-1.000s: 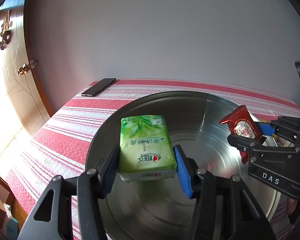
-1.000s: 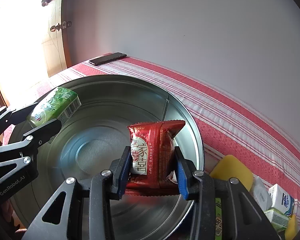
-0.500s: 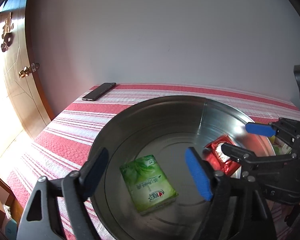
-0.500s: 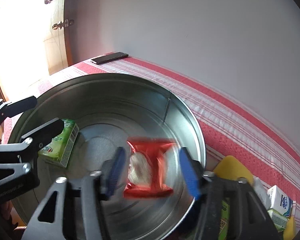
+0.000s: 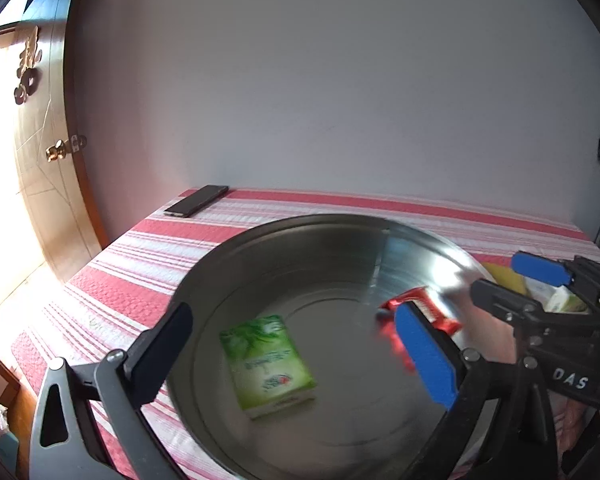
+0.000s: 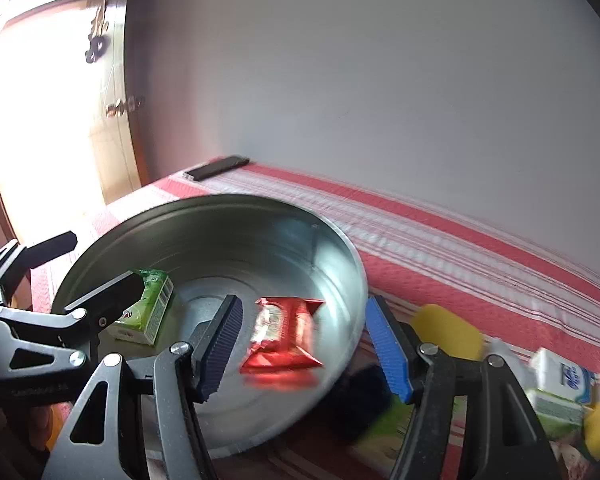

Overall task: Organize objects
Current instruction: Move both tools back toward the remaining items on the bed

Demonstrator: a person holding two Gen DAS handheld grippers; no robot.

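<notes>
Green pack (image 5: 266, 364), red packet (image 6: 284, 334) – cloth (image 5: 148, 256) seemingly red-striped.

Left wrist view: set close above the near rim of the metal basin (image 5: 204, 280), facing forward and downward across it toward the wall (image 5: 340, 80); door (image 5: 40, 160) left of the basin, phone (image 5: 196, 200) beyond it at far left

Right wrist view: close, at the basin's (image 6: 112, 240) near-right rim, angled down and leftward over it; blurred

Shared: basin interior with green pack (image 5: 266, 364) (image 6: 148, 308) and red packet (image 5: 416, 312) (image 6: 284, 332), phone (image 6: 216, 168), striped cloth (image 5: 132, 264) (image 6: 460, 256), wall (image 6: 380, 80), door (image 6: 112, 120); each view catches the other gripper at the basin's side
</notes>
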